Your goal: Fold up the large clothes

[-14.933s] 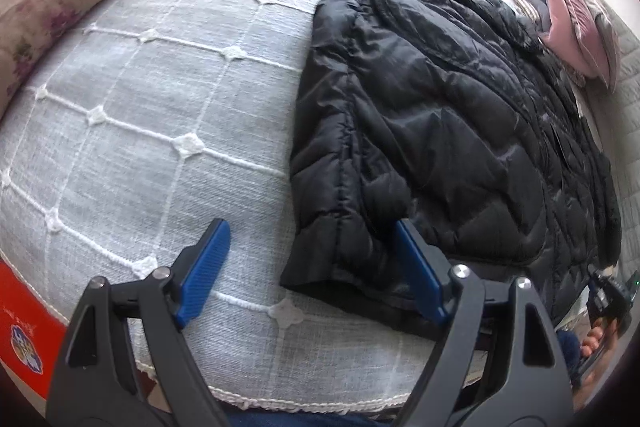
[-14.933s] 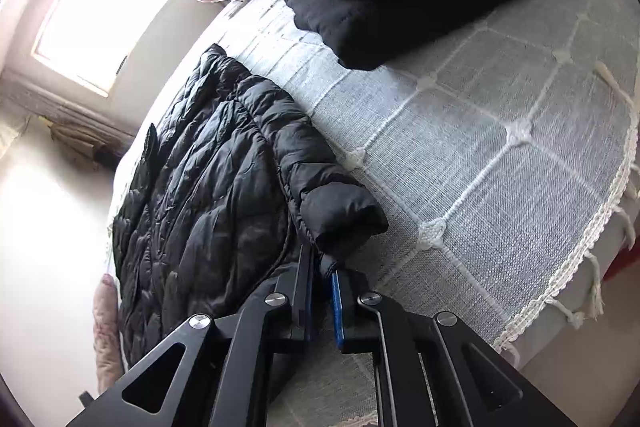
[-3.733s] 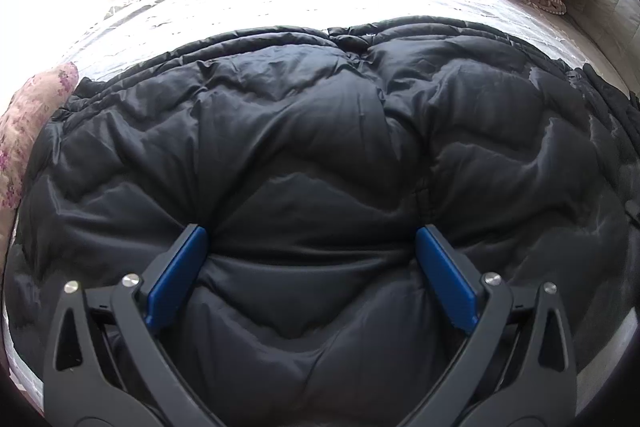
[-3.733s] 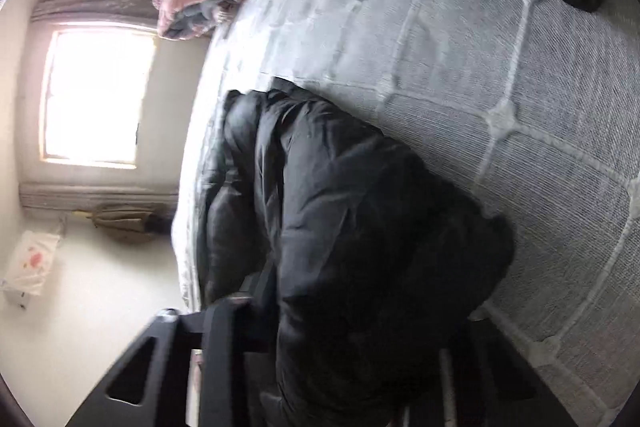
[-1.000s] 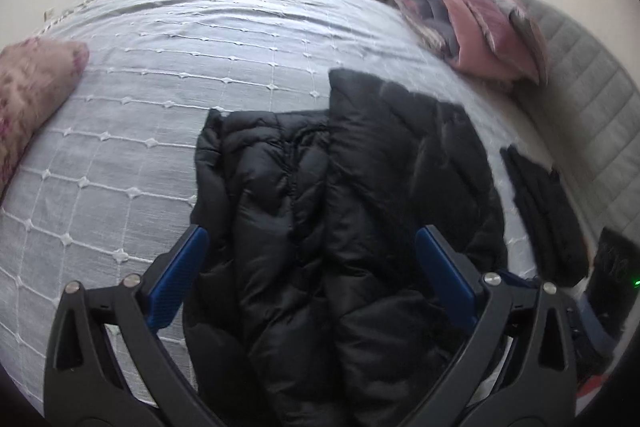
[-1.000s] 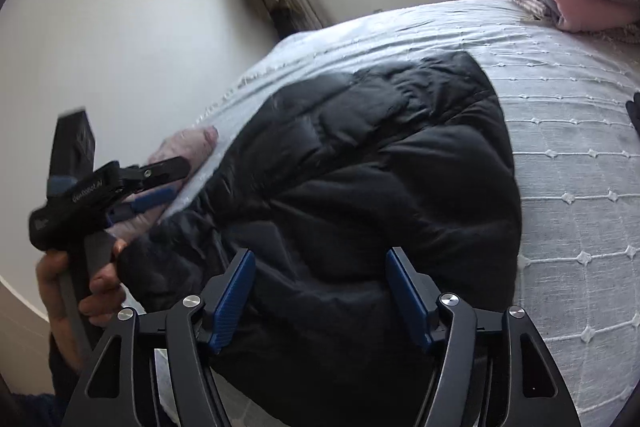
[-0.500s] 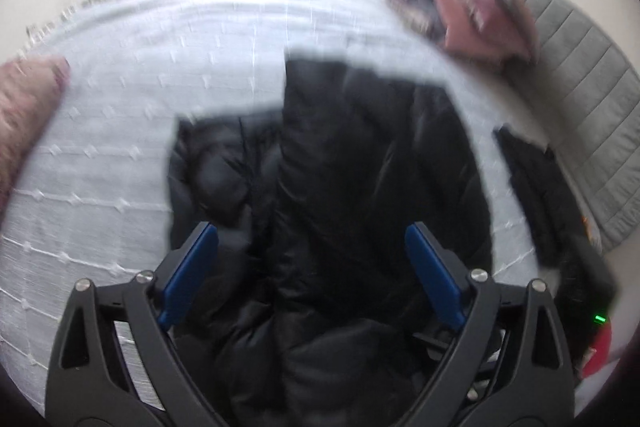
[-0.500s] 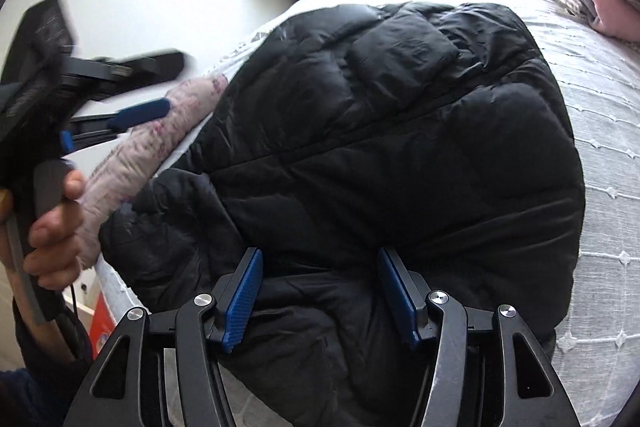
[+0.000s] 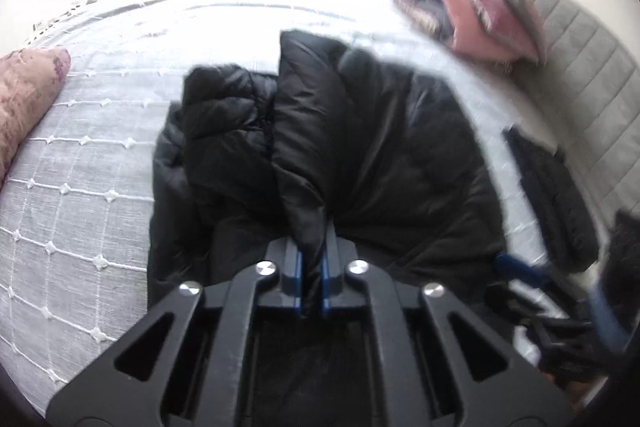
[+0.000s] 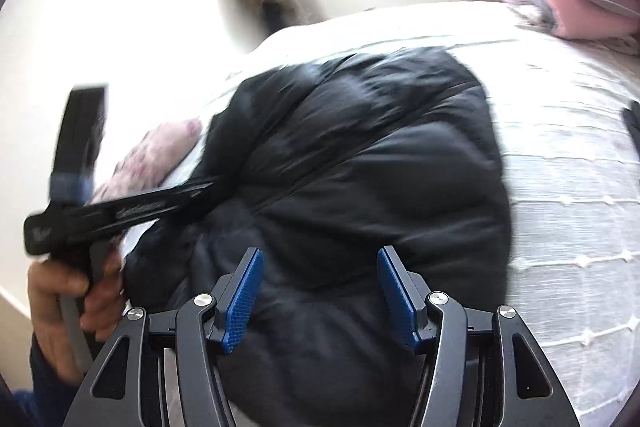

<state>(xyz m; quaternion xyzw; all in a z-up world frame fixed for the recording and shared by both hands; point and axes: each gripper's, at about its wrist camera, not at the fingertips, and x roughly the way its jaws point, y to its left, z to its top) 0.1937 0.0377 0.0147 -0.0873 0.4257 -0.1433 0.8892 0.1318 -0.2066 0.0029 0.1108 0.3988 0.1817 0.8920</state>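
Now: black puffer jacket [image 9: 360, 147] lies partly folded on the white bedspread [image 9: 100, 147] | L gripper [image 9: 311, 267] clamped on a jacket fold at its near edge | R gripper [image 10: 318, 295] pads apart over jacket, nothing pinched | pink pillow [image 9: 24, 99] at left of bed.

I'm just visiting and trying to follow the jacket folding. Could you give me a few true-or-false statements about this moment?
1. The left gripper is pinching a fold of the black quilted puffer jacket. True.
2. The right gripper is clamped shut on the jacket. False: its blue pads stand apart over the fabric.
3. The jacket lies on a bare wooden floor. False: it lies on a white grid-stitched bedspread.
4. A pink folded quilt sits beyond the jacket. True.
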